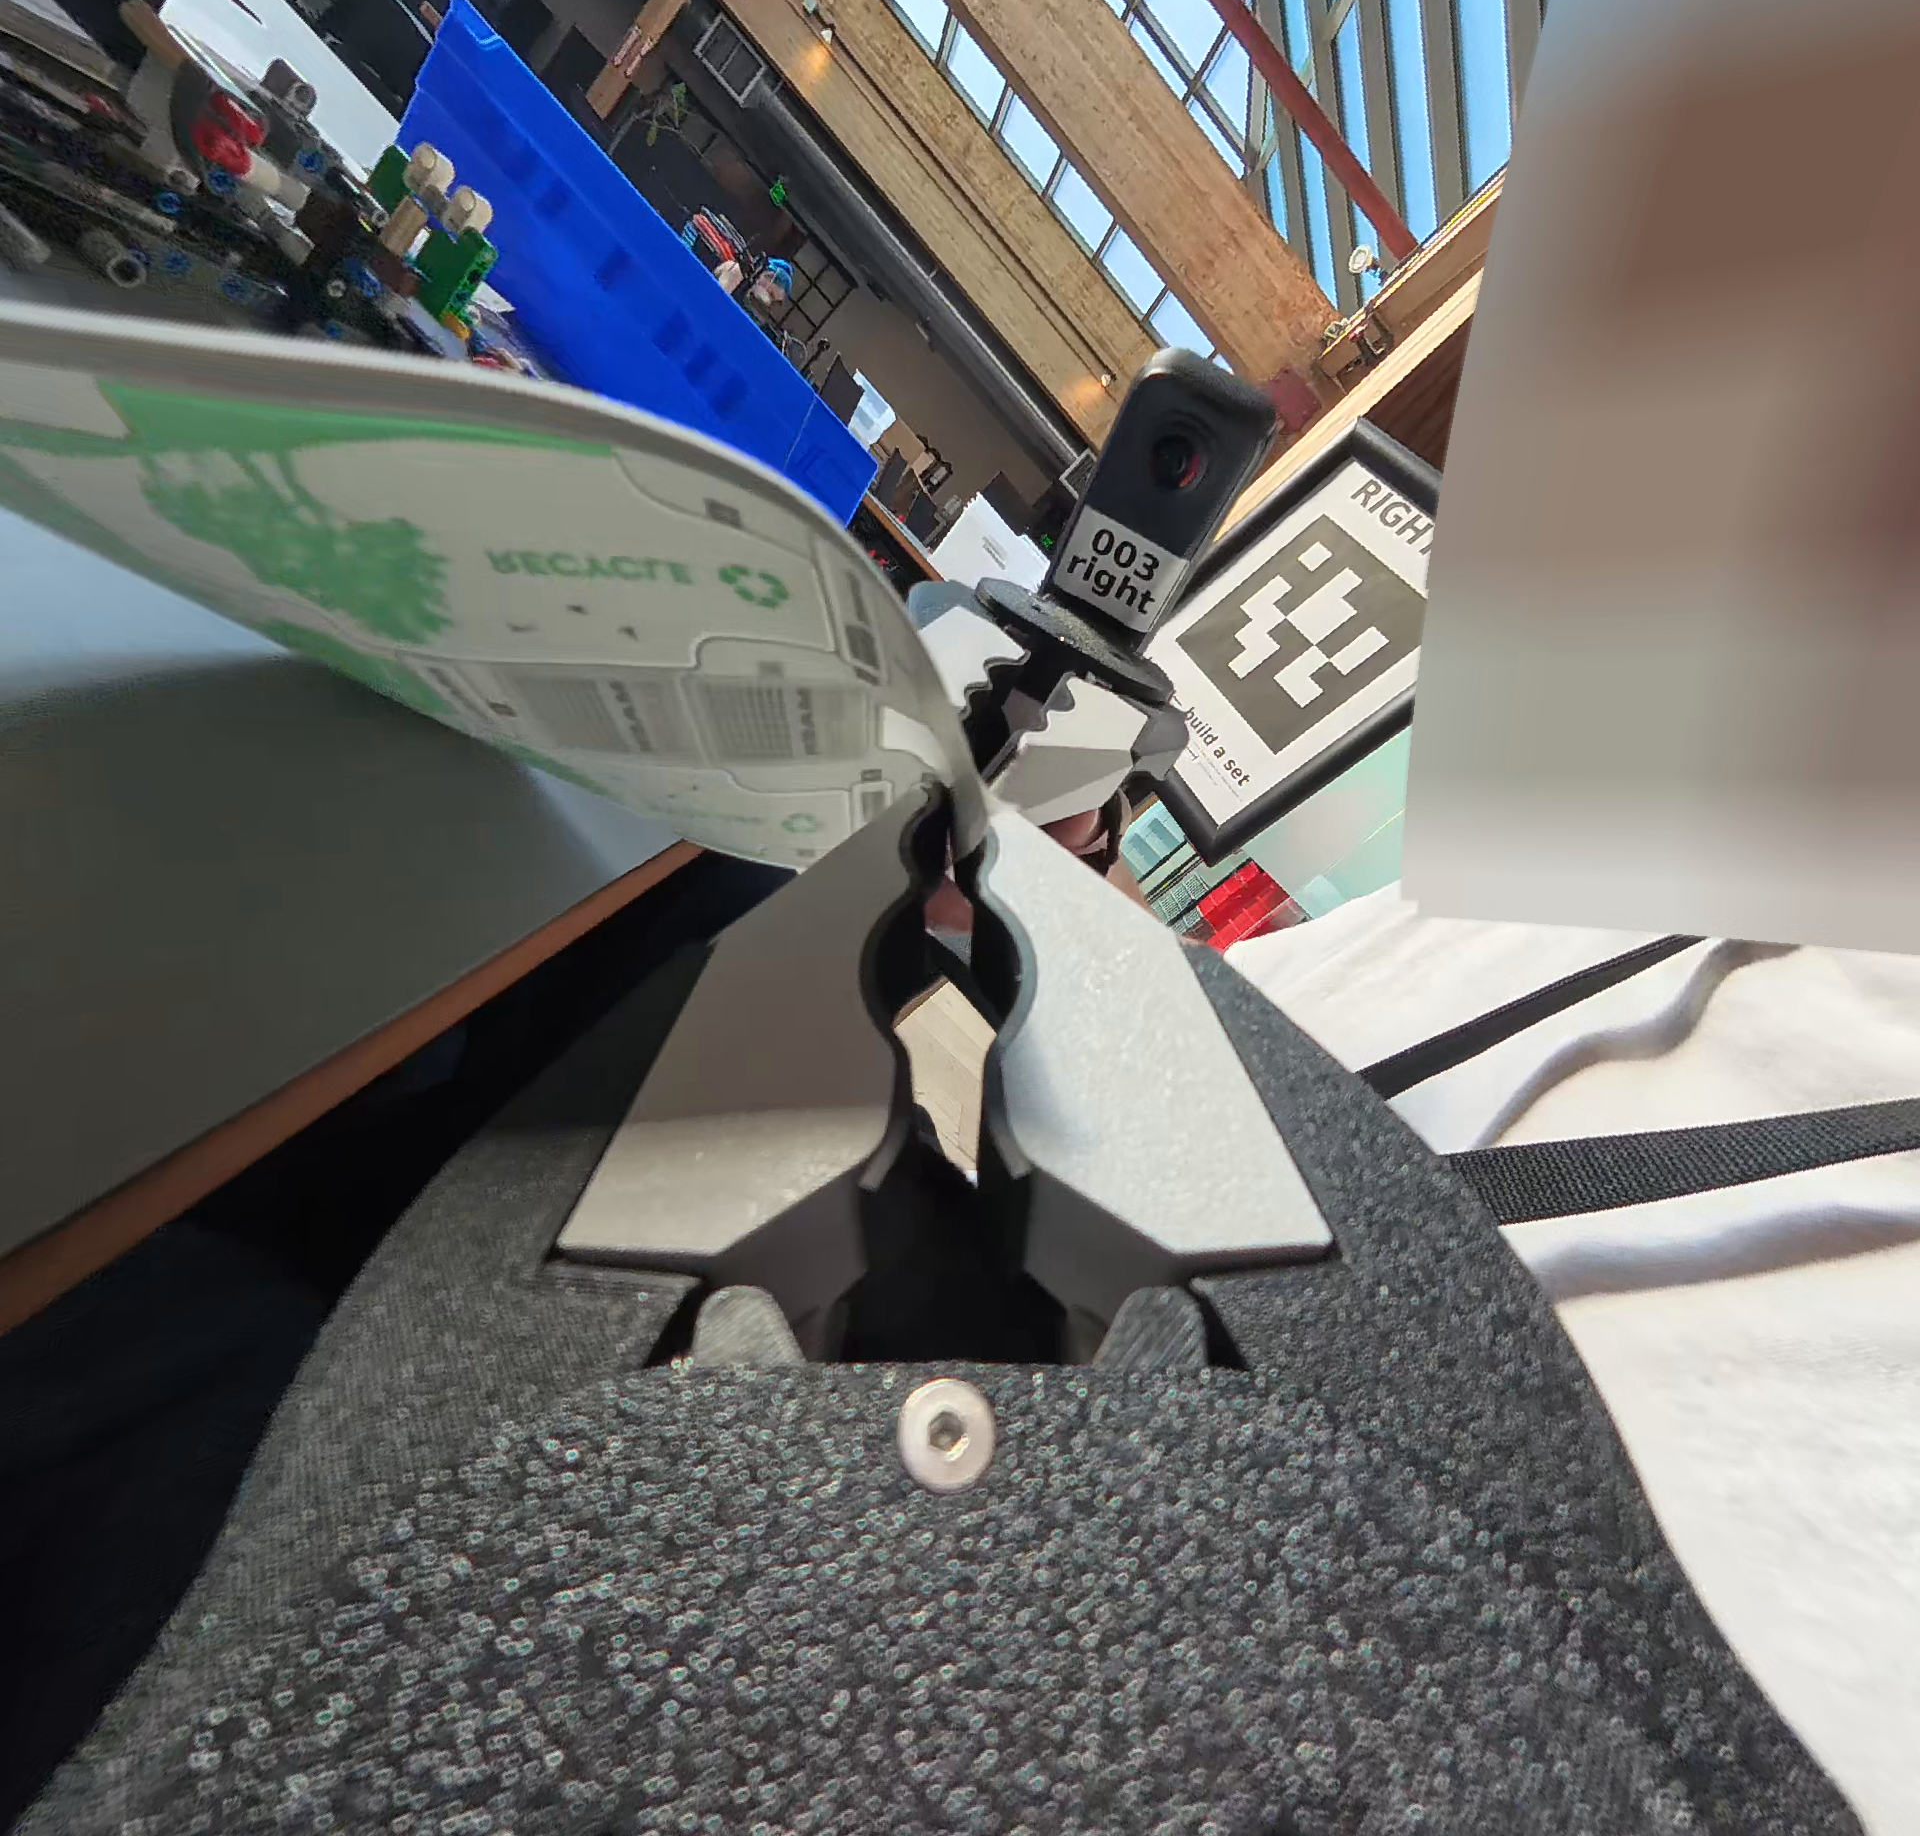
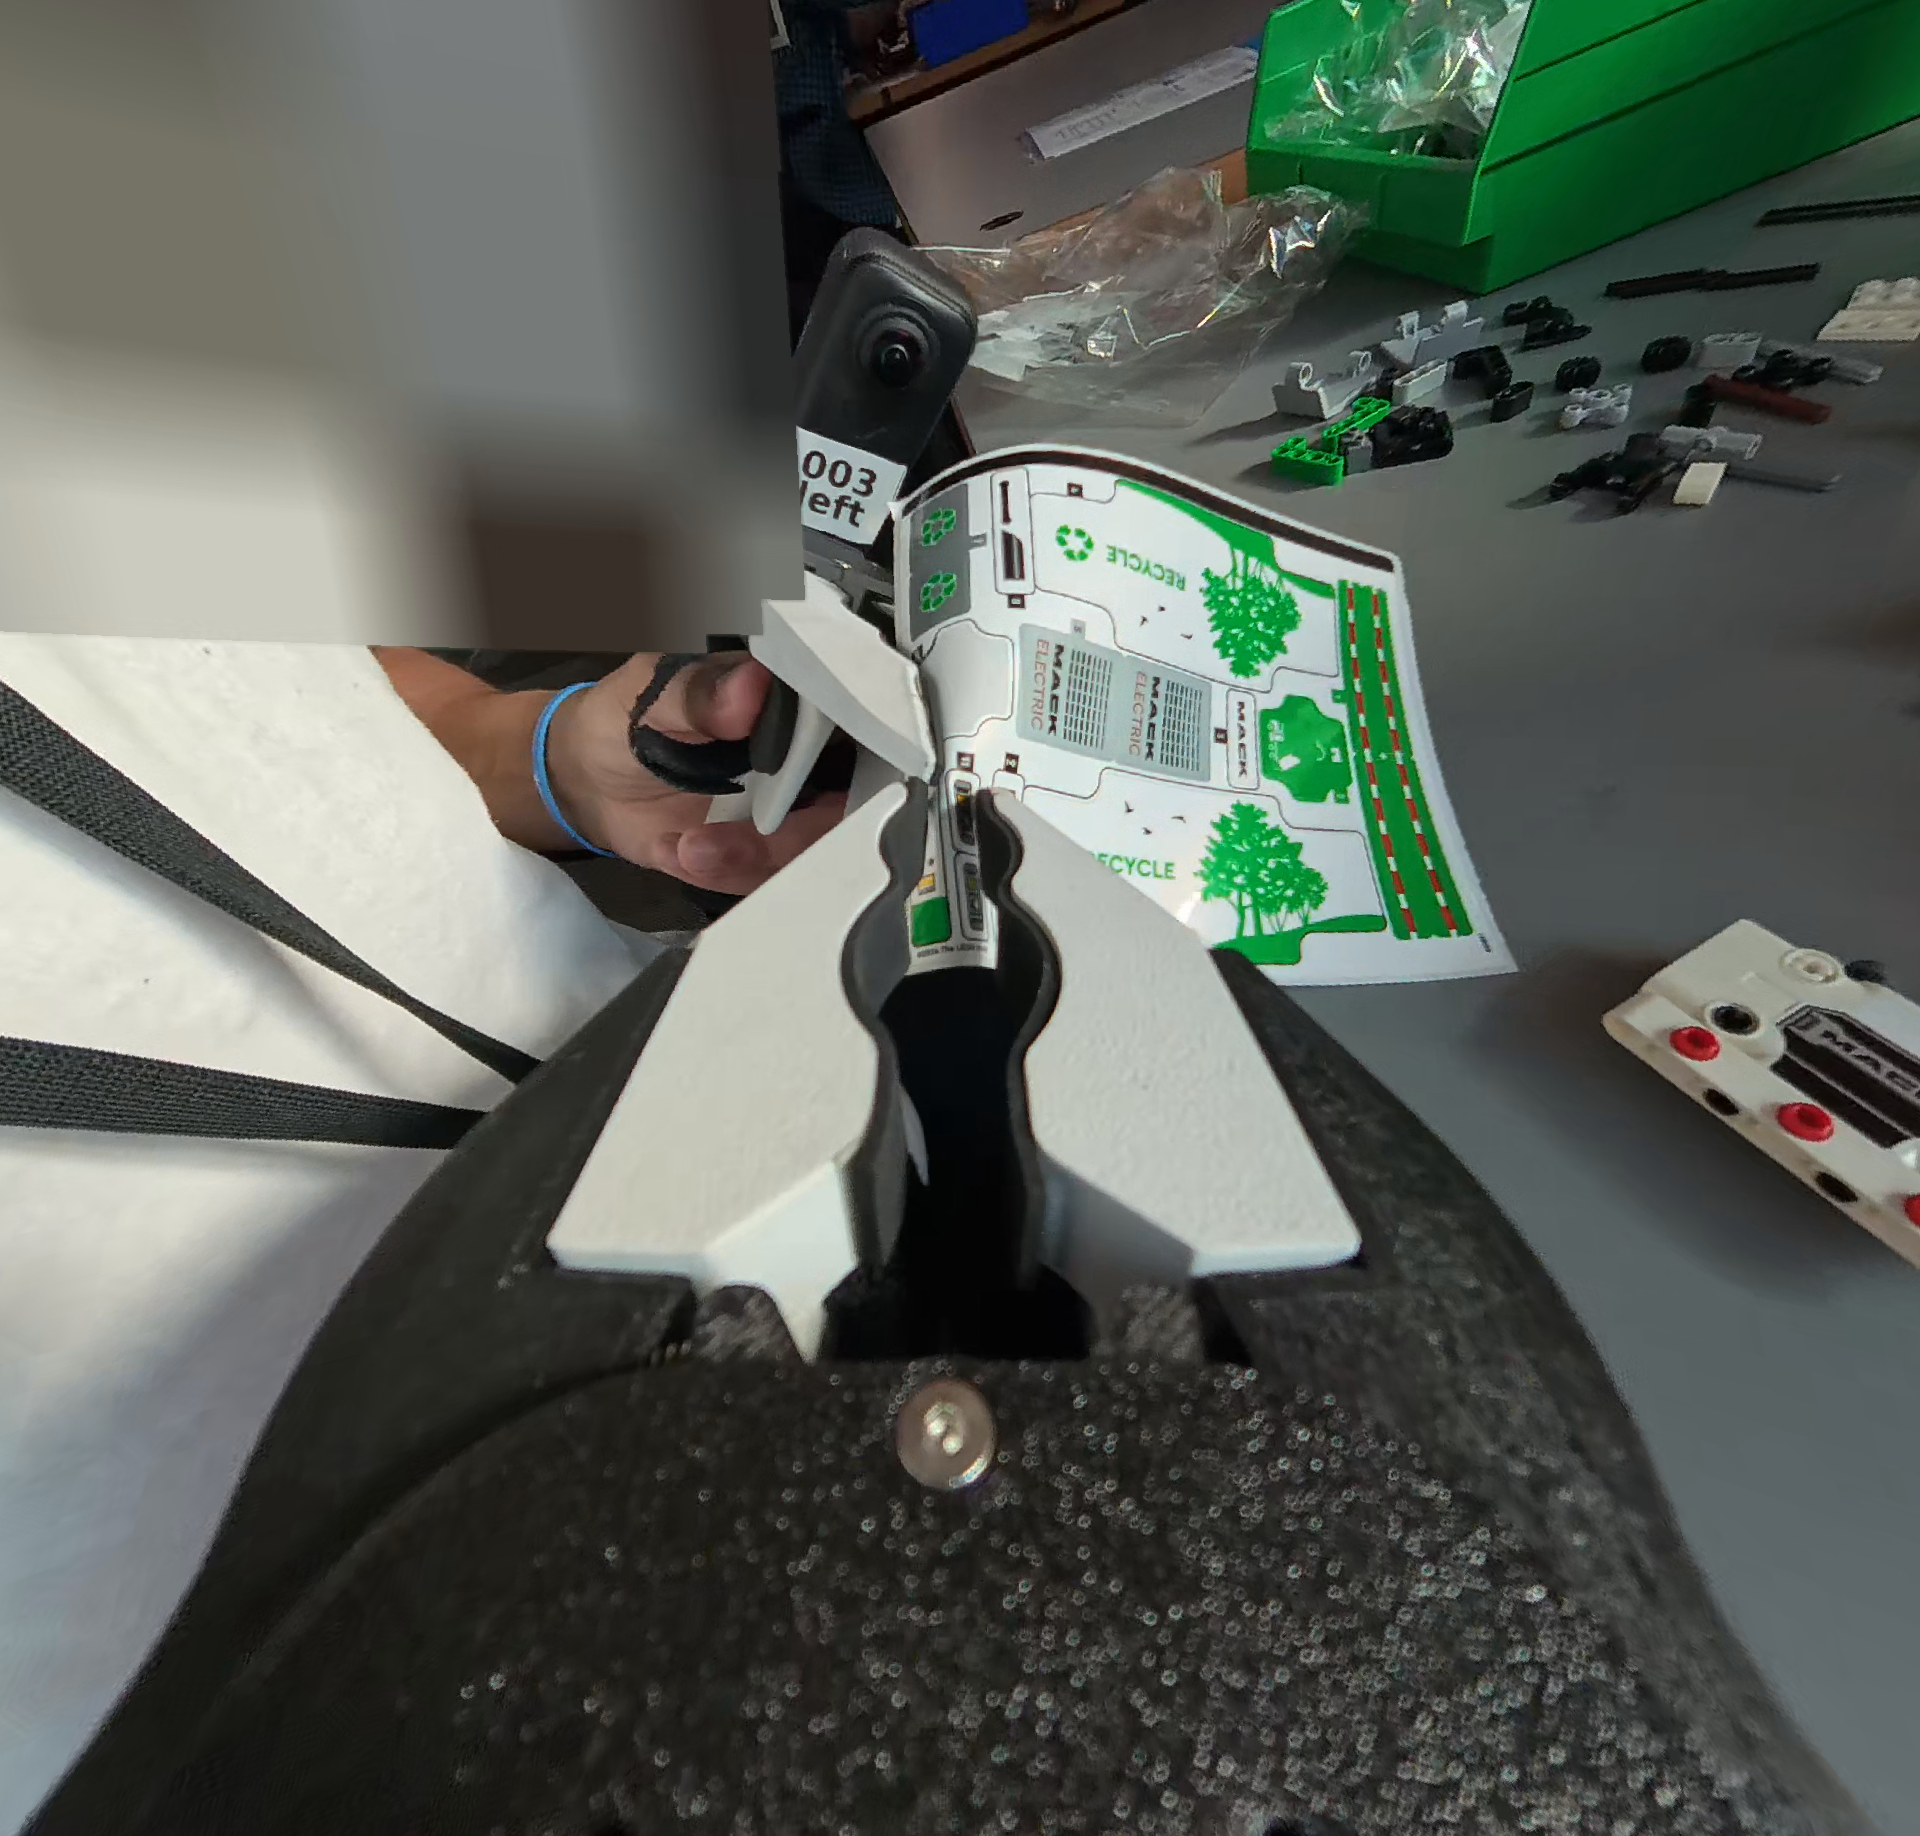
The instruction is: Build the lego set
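Note:
A white sticker sheet [image 2: 1195,726] with green trees and stripes hangs curved above the grey table [image 2: 1662,747]. My left gripper [image 1: 951,815] is shut on the sheet's edge; the sheet [image 1: 520,581] bends away up and to the left. The right wrist view shows the left gripper [image 2: 920,747] pinching that same edge. My right gripper [image 2: 956,799] has its fingers on either side of the sheet's lower corner, just below the left gripper, with a gap still showing beside the sheet. It also shows in the left wrist view [image 1: 1023,716], fingers apart.
A green bin [image 2: 1610,124] with clear bags, a loose plastic bag [image 2: 1143,269] and scattered small building pieces [image 2: 1558,404] lie on the far table. A white brick panel with red pins [image 2: 1787,1080] lies at the right. A blue bin [image 1: 623,259] stands behind. A person's hand [image 2: 644,778] is close. Less than 4 cm separates the two grippers' tips.

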The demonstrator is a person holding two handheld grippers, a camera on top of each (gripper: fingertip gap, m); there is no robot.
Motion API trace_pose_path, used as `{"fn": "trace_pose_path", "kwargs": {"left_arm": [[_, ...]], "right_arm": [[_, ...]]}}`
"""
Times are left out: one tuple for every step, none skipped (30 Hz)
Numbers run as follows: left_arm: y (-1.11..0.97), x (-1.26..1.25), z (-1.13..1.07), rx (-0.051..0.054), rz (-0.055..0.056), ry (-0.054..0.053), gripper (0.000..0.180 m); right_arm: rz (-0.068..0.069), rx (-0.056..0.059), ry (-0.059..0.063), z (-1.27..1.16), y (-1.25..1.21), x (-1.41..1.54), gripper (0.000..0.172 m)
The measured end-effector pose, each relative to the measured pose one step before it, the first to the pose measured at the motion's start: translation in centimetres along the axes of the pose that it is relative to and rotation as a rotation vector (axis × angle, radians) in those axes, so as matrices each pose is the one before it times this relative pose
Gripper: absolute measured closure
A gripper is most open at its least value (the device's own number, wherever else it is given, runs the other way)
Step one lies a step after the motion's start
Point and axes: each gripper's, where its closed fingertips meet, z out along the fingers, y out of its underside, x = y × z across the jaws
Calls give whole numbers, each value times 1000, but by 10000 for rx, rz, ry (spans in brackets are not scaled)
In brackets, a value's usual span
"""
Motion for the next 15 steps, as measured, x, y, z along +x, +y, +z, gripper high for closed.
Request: {"fn": "trace_pose_path", "kwargs": {"left_arm": [[7, 49, -6, -24, 110, -9, 180], [28, 25, -4, -42, 129, -24, 180], [32, 26, -3, -35, 130, -33, 180], [36, 5, 2, -41, 129, -47, 180], [62, 15, -15, -44, 122, -30, 180], [61, 60, 9, -30, 119, -2, 180], [100, -3, 8, -57, 121, -37, 180], [125, -116, 15, -68, 131, -99, 180], [109, -100, 0, -49, 112, -79, 180], [87, -12, -12, -39, 75, 4, 180], [59, 72, -17, -22, 34, 56, 180], [45, 66, -2, -14, 43, 37, 180], [74, -9, 8, -29, 71, -20, 180], [73, -25, 14, -35, 83, -29, 180], [114, 64, 29, -64, 91, 31, 180]], "right_arm": [[221, 55, -163, -5, -7, -65, 164], [191, 35, -159, 4, 28, -67, 165], [173, 46, -160, 6, 25, -71, 165], [190, 26, -159, 8, 53, -52, 166], [218, 33, -212, -7, 39, -92, 166], [299, 83, -248, -34, -9, -71, 166], [332, 10, -262, -17, 123, -33, 166], [263, -10, -162, 6, 155, 86, 166], [135, 22, -91, 11, 115, 75, 166], [138, 28, -135, 8, 85, -38, 166], [202, 34, -197, 3, 30, -100, 166], [235, 41, -222, -12, 19, -89, 166], [226, 20, -161, -27, 52, 22, 166], [168, 52, -113, -37, 20, 53, 166], [143, 62, -167, -47, -7, -60, 166]]}}
